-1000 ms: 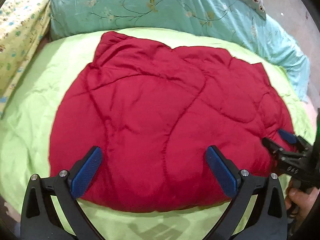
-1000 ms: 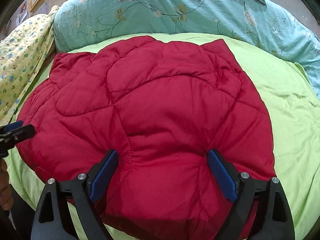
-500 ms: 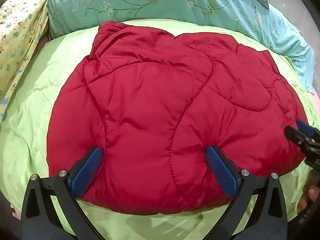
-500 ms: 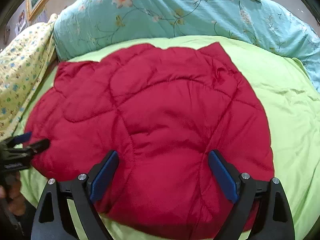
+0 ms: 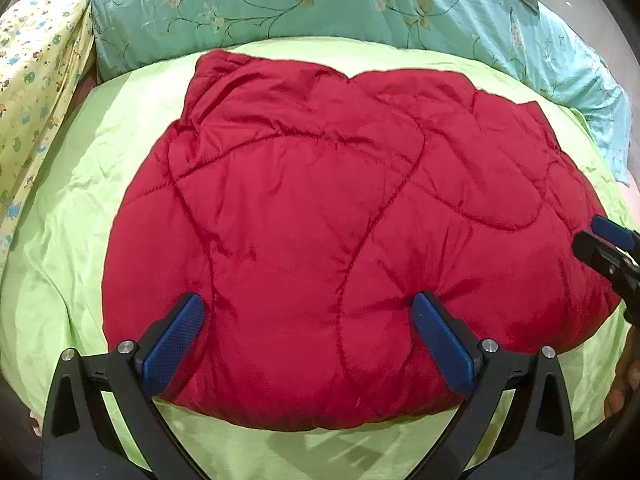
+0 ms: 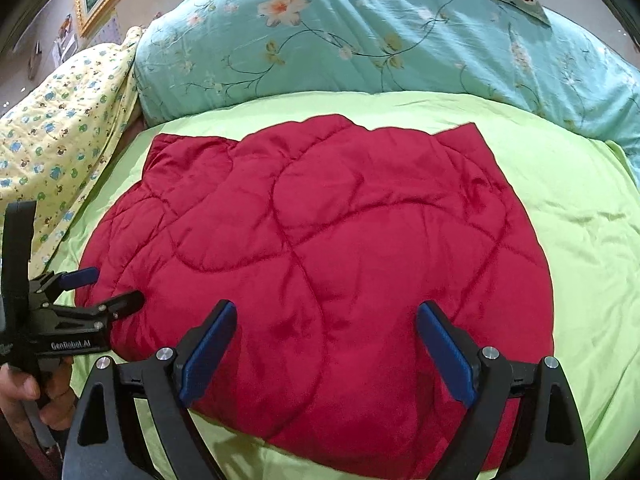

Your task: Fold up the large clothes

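The red quilted garment (image 5: 352, 240) lies on the lime-green sheet (image 5: 80, 208) in the middle of the bed, already gathered into a thick, rounded bundle with no sleeve or loose flap visible, so the folding looks largely done; whether another fold is meant, or only some squaring and flattening, the pictures do not settle. Its far edge is uneven, with one pointed corner jutting toward the teal floral bedding (image 6: 360, 40) and a crumpled corner at the other end. The fabric is smooth and faintly glossy, puffed with padding and crossed by curved stitch lines that split it into soft pillowy cells; it looks springy, so folds will likely bulge and want pressing down. The sheet beneath is thin and lightly creased, and a yellow printed blanket (image 6: 60, 128) is heaped at the side. The left gripper (image 5: 308, 340) hangs above the near edge of the bundle with its blue-padded fingers (image 5: 172, 344) spread wide and nothing pinched between them. The right gripper (image 6: 324, 348) stands likewise over the near edge at the other end, its fingers wide apart and empty, the cloth lying below them
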### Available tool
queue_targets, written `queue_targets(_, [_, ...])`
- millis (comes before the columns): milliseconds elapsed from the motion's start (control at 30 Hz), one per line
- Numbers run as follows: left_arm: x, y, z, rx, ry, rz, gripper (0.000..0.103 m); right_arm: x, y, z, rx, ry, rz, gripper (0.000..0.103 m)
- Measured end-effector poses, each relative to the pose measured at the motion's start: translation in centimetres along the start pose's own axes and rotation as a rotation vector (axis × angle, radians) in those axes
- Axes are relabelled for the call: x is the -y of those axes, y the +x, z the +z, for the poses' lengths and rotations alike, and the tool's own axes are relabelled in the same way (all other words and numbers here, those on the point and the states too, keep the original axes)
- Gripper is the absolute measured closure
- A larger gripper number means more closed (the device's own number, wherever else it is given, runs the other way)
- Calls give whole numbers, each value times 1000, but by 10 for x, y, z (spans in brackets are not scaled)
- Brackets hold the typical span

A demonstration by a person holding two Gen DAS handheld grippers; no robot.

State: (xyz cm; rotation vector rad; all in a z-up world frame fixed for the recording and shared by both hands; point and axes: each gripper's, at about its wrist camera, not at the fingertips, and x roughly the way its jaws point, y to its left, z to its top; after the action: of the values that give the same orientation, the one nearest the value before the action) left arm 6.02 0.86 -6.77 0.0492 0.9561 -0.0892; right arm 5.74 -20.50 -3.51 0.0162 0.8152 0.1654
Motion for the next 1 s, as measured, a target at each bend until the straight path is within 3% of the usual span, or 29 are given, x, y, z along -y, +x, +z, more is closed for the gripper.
queue_targets(267, [2, 0, 32, 35, 13, 22, 0, 8, 29, 27, -64, -16, -41, 10])
queue_targets(433, [5, 20, 36, -1, 32, 18, 0, 26, 59, 30, -112, 16, -51, 8])
queue_targets(567, [0, 38, 38, -25, 19, -13, 0, 30, 67, 31, -109, 30, -57, 8])
queue_targets(1000, [6, 43, 42, -23, 46, 9, 0, 44, 78, 44, -116, 49, -78, 8])
